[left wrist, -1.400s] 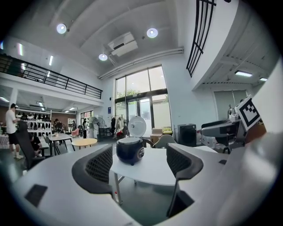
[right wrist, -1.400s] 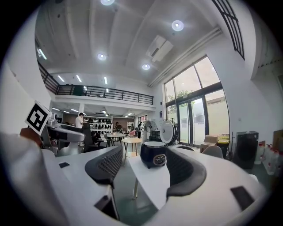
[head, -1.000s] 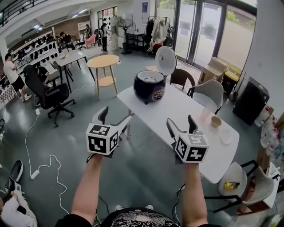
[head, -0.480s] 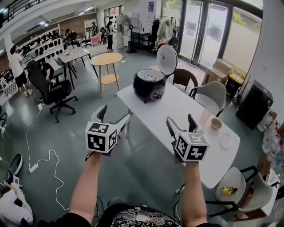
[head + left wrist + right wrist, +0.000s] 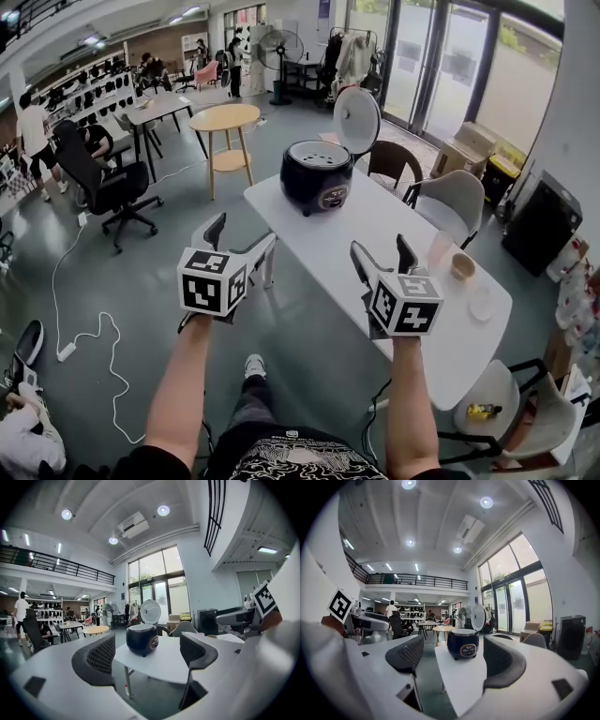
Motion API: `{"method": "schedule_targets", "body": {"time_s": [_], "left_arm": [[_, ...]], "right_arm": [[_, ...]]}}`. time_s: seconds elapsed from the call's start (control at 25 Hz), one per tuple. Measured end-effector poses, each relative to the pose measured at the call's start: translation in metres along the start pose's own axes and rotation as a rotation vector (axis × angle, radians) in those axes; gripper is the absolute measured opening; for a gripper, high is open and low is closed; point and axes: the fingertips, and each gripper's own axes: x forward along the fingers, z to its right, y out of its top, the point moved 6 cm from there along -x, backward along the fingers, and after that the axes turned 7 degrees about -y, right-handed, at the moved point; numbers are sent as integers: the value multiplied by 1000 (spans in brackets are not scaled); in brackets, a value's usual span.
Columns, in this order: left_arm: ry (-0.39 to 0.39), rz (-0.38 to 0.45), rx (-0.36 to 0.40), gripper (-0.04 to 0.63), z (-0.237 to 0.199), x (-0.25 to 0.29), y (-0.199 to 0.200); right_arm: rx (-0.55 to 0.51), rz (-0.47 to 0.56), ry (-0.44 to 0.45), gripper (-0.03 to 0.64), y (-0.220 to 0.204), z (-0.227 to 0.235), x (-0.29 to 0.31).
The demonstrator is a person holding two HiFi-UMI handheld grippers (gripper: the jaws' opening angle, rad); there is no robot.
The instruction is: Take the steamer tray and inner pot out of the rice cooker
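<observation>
1. The left gripper (image 5: 244,236) is white with two black bumpy pads (image 5: 101,656).
2. The right gripper (image 5: 381,247) looks the same.
3. Each has a white cube (image 5: 212,281) with black squares.
4. Black shirt (image 5: 291,461), white squiggles.

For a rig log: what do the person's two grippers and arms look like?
Both the left gripper and right gripper are white-bodied, with two curved dark jaws whose pads are mesh-textured. Each carries a white cube with black square markers. The forearms are bare; the top is black, white-patterned.
</observation>
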Motion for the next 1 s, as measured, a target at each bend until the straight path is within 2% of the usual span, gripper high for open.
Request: {"method": "schedule_targets", "body": {"time_s": [0.2, 0.32, 0.52, 0.68, 0.84, 1.0], "left_arm": [[-14, -1, 10, 416, -34, 68, -17], [-30, -2, 13, 416, -76, 125, -21], [-82, -15, 5, 416, -184, 230, -7], [-131, -31, 10, 416, -290, 325, 25], [-145, -14, -10, 416, -395, 404, 66], [-186, -23, -14, 416, -482, 468, 74]], "right_arm": [[-9, -4, -7, 396, -20, 15, 72], [-10, -10, -17, 396, -24, 17, 139], [-15, -41, -45, 396, -5, -3, 281], [-25, -76, -72, 396, 31, -24, 415], [-72, -85, -103, 396, 82, -37, 534], [-73, -84, -140, 396, 106, -63, 630]]}}
